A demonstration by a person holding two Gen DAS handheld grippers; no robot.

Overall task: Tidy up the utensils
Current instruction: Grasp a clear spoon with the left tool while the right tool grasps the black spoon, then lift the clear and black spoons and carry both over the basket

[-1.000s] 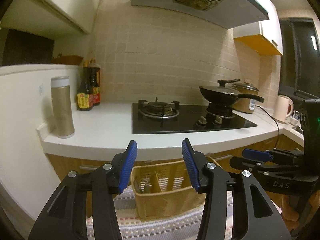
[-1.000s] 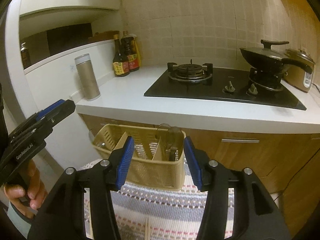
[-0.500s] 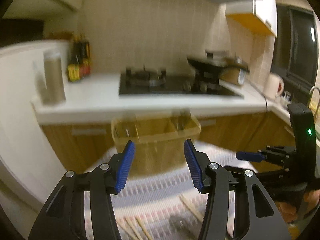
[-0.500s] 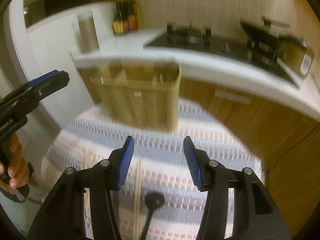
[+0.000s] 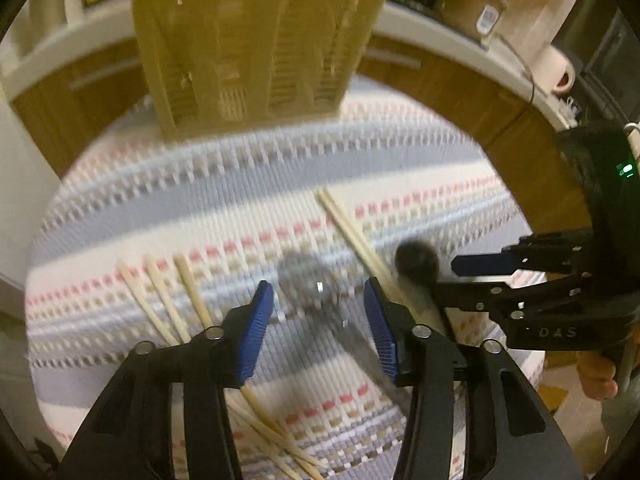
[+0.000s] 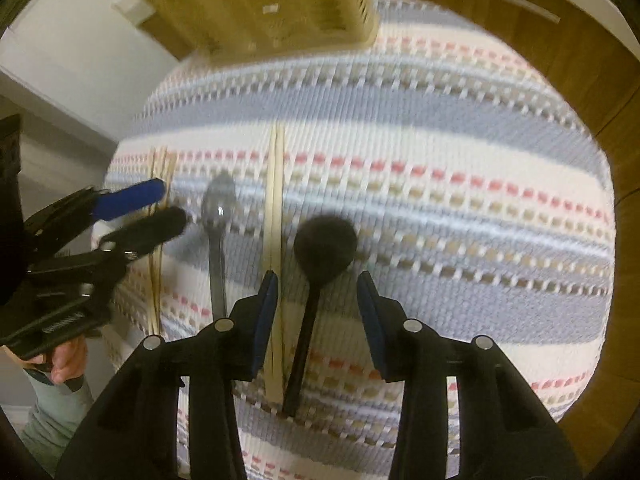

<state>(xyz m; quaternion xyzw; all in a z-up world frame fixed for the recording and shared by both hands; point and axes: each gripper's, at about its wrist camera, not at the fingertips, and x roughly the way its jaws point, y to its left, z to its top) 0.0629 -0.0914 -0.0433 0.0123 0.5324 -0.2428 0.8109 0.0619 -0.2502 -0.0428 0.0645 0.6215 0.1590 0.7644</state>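
Left wrist view looks steeply down on a round desk under a striped woven cloth (image 5: 240, 184) in blue, cream and pink. The left tongs (image 5: 318, 308) are spread, nothing between the blue pads, and they hang above a shiny metal spoon (image 5: 308, 284) whose bowl lies just ahead of the gap while its handle runs back under the right-hand finger. Loose pale wooden chopsticks (image 5: 160, 300) fan out to the left; another pair of wooden chopsticks (image 5: 352, 236) lies diagonally to the right, beside a black round-headed ladle (image 5: 416, 264). At the far edge of the cloth stands the tan slotted plastic utensil caddy (image 5: 256, 40). The right tongs (image 5: 480, 276) enter from the right, also parted.

Right wrist view has the right tongs (image 6: 318, 300) wide apart and pointed down, straddling the black ladle's (image 6: 324, 244) handle; the chopstick pair (image 6: 276, 208) lies just left of it, partly under the left-hand finger. The metal spoon (image 6: 218, 204) is further left, near the left tongs (image 6: 160, 208). The caddy (image 6: 256, 0) sits at the top of the cloth (image 6: 440, 140).

I judge this the approach to a first pick: each tool is lined up over one utensil, nothing gripped. Next would call for lowering until the pads flank a handle, closing, then carrying it to a caddy compartment. The thin, flat-lying handles may slip.
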